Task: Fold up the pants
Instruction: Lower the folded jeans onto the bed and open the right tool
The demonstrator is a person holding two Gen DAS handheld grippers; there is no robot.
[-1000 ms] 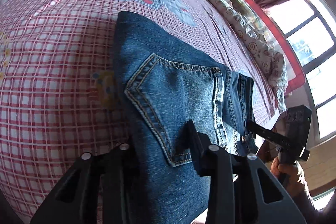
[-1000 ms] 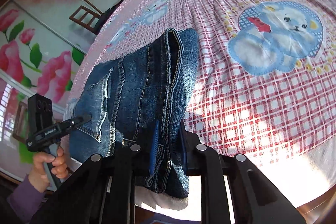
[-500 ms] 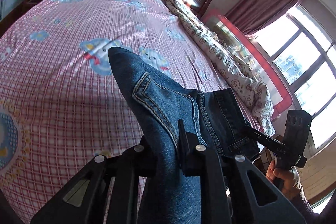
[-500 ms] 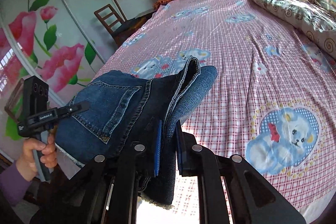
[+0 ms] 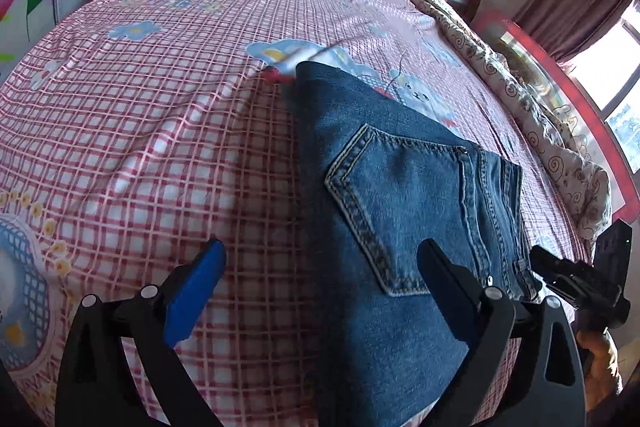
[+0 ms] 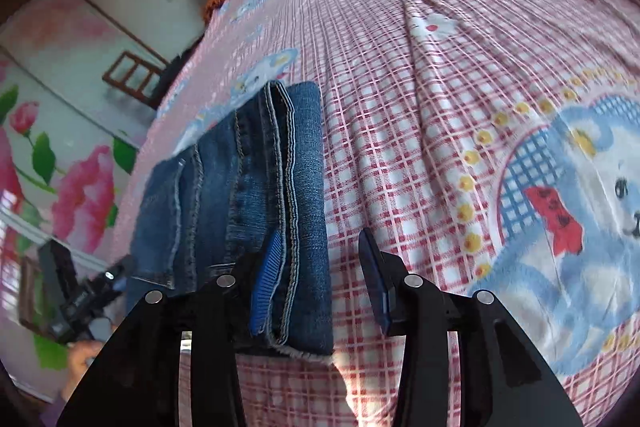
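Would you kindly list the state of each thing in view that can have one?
jeans: folded, lying flat on the bed, back pocket up.
left gripper: jaws opening, wide apart, nothing pinched.
right gripper: jaws opening, jeans edge between them, not pinched.
bedsheet: spread out, slightly creased.

Strong daylight enters through the window [image 5: 608, 75] to the right of the left gripper's fingers [image 5: 444, 275], washing it out. Beyond the fingers the checked bedspread [image 5: 168, 131] is brightly lit; nearer them it lies in soft shadow. Fisheye distortion bends both views, with dark corners. The right view's far edges look slightly smeared.
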